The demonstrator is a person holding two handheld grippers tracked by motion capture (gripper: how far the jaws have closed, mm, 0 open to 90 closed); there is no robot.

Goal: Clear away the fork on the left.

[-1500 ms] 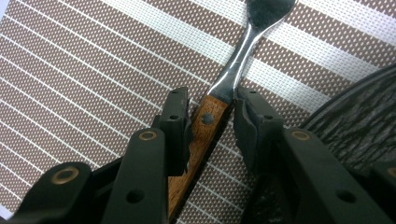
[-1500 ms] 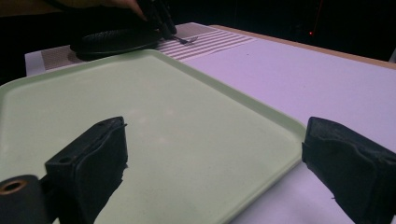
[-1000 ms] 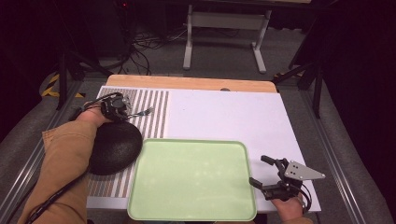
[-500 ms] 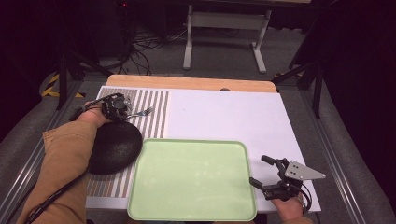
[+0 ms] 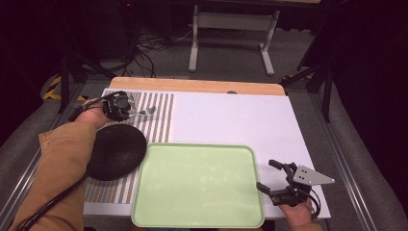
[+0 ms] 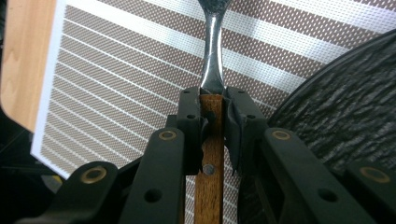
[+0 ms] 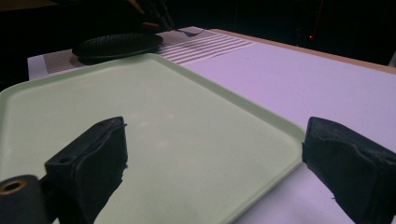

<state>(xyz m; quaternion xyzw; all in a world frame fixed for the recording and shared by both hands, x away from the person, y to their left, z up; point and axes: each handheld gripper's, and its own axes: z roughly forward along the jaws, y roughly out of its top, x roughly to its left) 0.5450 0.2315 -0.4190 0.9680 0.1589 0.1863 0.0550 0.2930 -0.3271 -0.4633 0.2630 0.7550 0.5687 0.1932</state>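
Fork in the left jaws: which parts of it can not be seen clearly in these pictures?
- Fork tines: cut off by the top edge of the left gripper view.
- Wooden handle: its end leaves the bottom edge; the jaws cover its sides.
- High view: fork too small for detail.

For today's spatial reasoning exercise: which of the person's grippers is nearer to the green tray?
Right. The right gripper sits at the green tray's right edge, jaws open astride its rim. The left gripper is farther off over the striped mat, shut on a fork.
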